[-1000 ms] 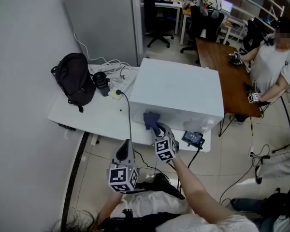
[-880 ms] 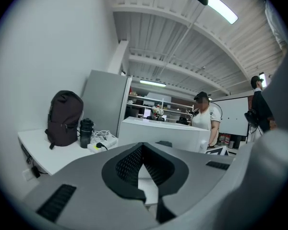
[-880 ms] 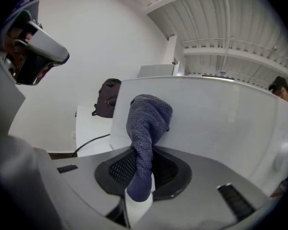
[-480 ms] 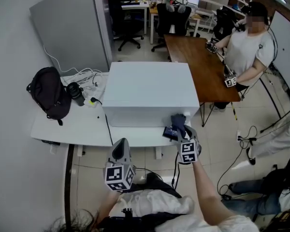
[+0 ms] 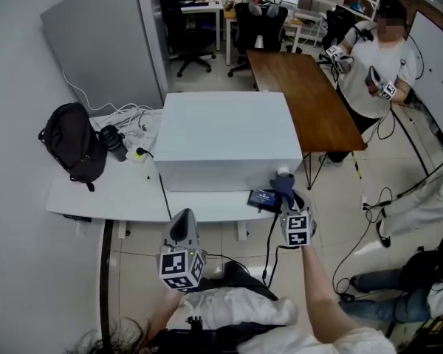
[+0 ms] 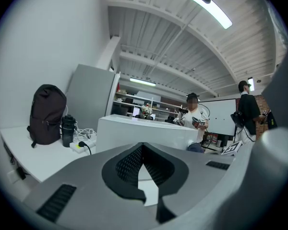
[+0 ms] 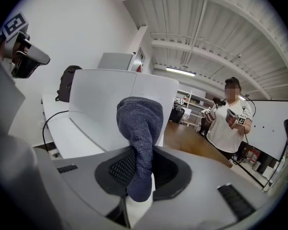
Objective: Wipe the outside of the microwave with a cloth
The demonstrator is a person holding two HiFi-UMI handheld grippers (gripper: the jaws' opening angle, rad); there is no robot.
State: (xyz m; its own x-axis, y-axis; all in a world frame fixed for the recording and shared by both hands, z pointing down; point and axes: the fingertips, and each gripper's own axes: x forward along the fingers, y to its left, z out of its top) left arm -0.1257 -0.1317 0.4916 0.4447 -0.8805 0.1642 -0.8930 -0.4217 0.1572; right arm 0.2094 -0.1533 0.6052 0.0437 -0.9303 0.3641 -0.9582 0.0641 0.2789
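Note:
The microwave (image 5: 225, 135) is a plain white box on a white table (image 5: 96, 190). My right gripper (image 5: 286, 196) is shut on a dark blue cloth (image 5: 283, 182) and holds it at the microwave's front right corner. In the right gripper view the cloth (image 7: 140, 123) stands up out of the jaws of the right gripper (image 7: 141, 169), with the microwave (image 7: 103, 102) just behind it. My left gripper (image 5: 181, 227) hangs below the table's front edge, apart from the microwave. In the left gripper view the left gripper (image 6: 143, 169) is shut on nothing and the microwave (image 6: 144, 131) lies ahead.
A black backpack (image 5: 70, 142), a black bottle (image 5: 114, 140) and a power strip with cables (image 5: 140, 150) lie left of the microwave. A small black device (image 5: 262, 198) sits at the table's front edge. A brown table (image 5: 303, 98) and a standing person (image 5: 373, 57) are at the right.
My right gripper has carried the cloth rightward along the microwave's front, from left of centre to the right corner. The left gripper has stayed low in front of the table.

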